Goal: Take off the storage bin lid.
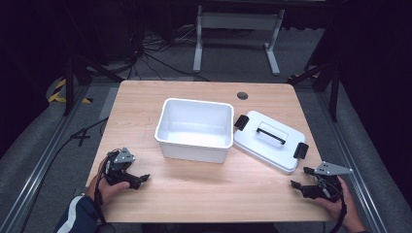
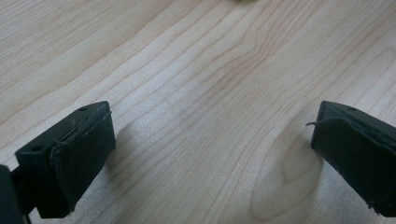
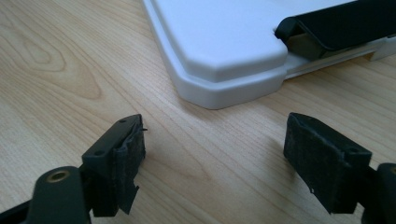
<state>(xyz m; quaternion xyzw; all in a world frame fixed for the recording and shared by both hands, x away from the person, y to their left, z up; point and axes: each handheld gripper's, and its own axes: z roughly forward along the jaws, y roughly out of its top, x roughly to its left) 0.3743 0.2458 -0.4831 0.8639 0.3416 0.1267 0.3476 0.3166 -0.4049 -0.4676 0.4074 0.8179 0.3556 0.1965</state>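
Two grippers rest low on the wooden table [image 1: 145, 97], left gripper [image 2: 212, 154] and right gripper [image 3: 215, 158] both spread wide, grasping nothing. An empty white bin [image 1: 194, 128] sits mid-table, its lid [image 3: 224, 42] touching alongside; a careless reach could shove that lid off the edge.

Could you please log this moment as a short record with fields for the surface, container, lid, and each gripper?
surface: wooden table
container: white bin, open, empty, upright near the table's centre
lid: white lid with black handle and latches, lying on the table right of the bin, against it
left gripper: open, holding nothing, low over bare wood at the near left
right gripper: open, holding nothing, near the lid's closest corner
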